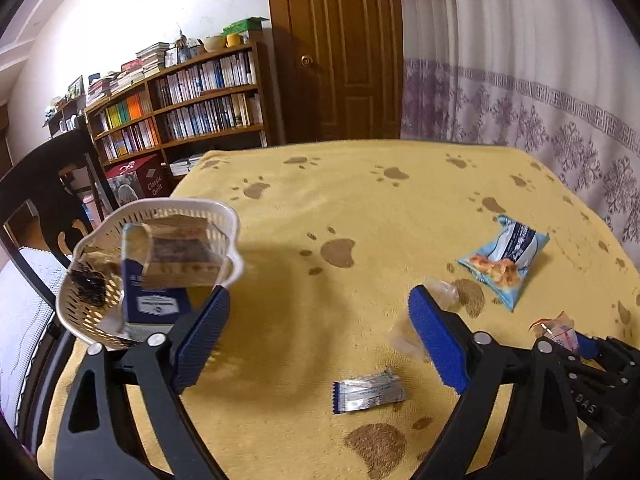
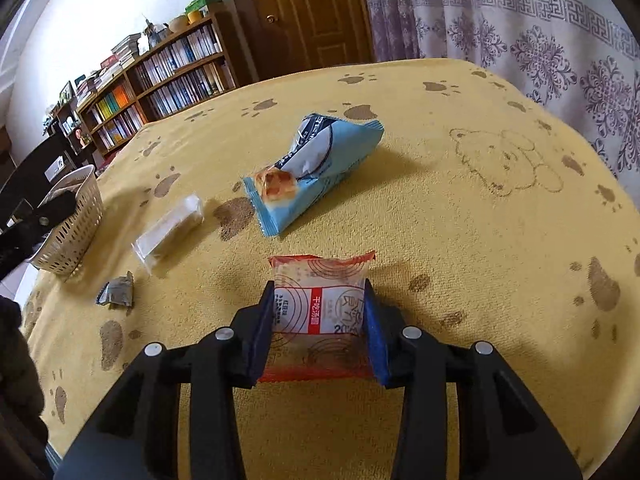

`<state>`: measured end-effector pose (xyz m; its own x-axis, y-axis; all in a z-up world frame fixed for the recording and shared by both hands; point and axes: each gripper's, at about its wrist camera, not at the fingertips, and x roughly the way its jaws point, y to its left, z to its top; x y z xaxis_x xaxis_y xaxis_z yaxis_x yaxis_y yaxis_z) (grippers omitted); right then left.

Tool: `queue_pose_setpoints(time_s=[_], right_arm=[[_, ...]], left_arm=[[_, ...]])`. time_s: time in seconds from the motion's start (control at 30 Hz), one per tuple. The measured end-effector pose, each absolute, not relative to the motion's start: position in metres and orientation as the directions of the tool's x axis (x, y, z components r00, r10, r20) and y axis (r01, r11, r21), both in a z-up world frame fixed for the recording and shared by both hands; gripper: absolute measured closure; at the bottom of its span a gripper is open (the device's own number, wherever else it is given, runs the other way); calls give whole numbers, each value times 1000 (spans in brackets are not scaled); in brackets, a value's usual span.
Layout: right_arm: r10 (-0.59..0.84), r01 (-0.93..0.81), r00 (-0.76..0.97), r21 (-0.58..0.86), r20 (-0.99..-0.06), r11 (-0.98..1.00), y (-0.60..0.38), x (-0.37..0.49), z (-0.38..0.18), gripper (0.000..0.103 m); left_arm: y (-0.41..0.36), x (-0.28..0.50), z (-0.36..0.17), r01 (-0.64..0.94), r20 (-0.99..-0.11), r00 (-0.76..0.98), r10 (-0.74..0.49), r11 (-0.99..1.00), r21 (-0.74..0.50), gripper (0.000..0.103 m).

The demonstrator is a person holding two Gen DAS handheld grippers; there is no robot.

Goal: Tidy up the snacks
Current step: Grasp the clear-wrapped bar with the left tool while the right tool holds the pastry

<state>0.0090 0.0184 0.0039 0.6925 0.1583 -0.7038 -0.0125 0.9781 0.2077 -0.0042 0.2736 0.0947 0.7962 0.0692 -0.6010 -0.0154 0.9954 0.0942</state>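
My left gripper (image 1: 320,336) is open above the yellow cloth, with nothing between its blue pads. Just left of it stands a white slotted basket (image 1: 80,312) holding several snacks, among them a blue box (image 1: 156,304) and a clear brown packet, all blurred. A silver wrapper (image 1: 368,392) lies under the gripper. My right gripper (image 2: 318,300) is shut on a red-and-white snack packet (image 2: 320,308), low over the table. Ahead of it lie a light blue bag (image 2: 316,172), a clear packet (image 2: 168,228) and the silver wrapper (image 2: 116,290). The basket (image 2: 76,232) sits far left.
The table wears a yellow paw-print cloth (image 2: 460,240). A dark chair (image 1: 48,184) stands beyond the left edge, by the basket. A bookshelf (image 1: 192,100), a wooden door (image 1: 344,48) and a patterned curtain (image 1: 540,80) are behind the table.
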Motion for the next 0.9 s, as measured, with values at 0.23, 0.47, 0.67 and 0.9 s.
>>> queue_pose_setpoints(time_s=[0.23,0.47,0.67,0.9], right_arm=[[195,-22,694,251,-693,968,15,9,3,62],[200,-25,694,254,-692,967,16,7,3,62],[201,-31,692,250,-693,968,17,8,2,61],[207,-33,691,256,-692,966,18,7,3,61]], left_arm=[[255,8,83,38,-628,777,39,993,109,25],[240,26,67,109,-672,740,-19,990,93,26],[230,45,48,176,-718,692,-74,982,68,34],[234,57,39,215,-747,641,-174,976,-43,45]])
